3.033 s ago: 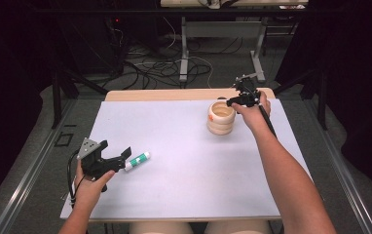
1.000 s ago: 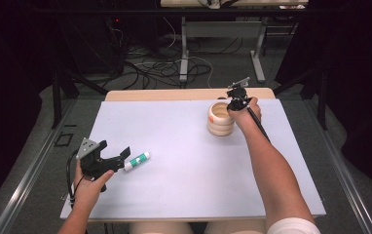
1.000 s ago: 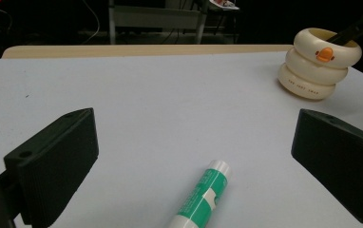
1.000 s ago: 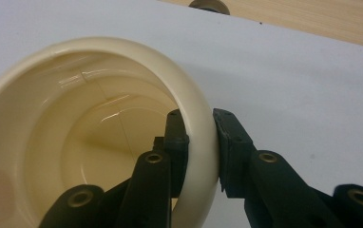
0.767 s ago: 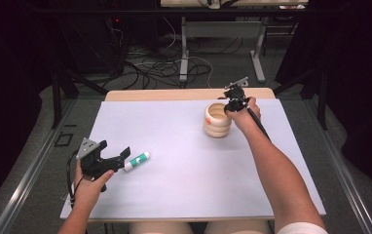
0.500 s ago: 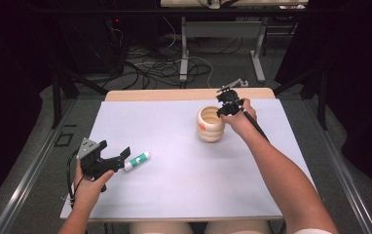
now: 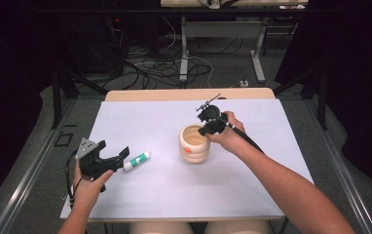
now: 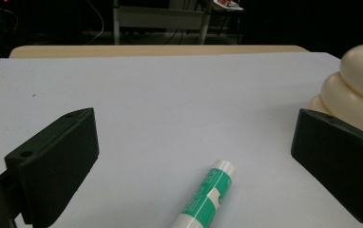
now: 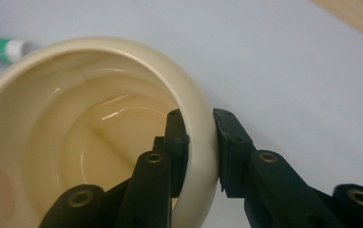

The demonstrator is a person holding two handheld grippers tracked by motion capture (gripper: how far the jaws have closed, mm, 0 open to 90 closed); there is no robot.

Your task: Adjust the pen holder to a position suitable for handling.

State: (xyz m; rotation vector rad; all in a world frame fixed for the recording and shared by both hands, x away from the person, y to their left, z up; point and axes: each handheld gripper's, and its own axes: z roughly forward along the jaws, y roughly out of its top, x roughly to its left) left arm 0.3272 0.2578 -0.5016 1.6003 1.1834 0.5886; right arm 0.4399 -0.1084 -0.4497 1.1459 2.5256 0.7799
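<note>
A cream ribbed cup stands near the middle of the white table top. My right gripper is shut on the cup's rim, one jaw inside and one outside the wall. A green and white tube lies on the table at the left. My left gripper rests open just left of it, jaws wide, with the tube lying between them and touching neither. The cup's side shows at the right of the left gripper view.
The white sheet covers a wooden table whose bare edge shows at the back. Beyond it are table legs and loose cables on the floor. Dark floor lies on both sides.
My right gripper has dragged the cup from the back right toward the middle of the table. The left gripper and the tube have stayed where they were.
</note>
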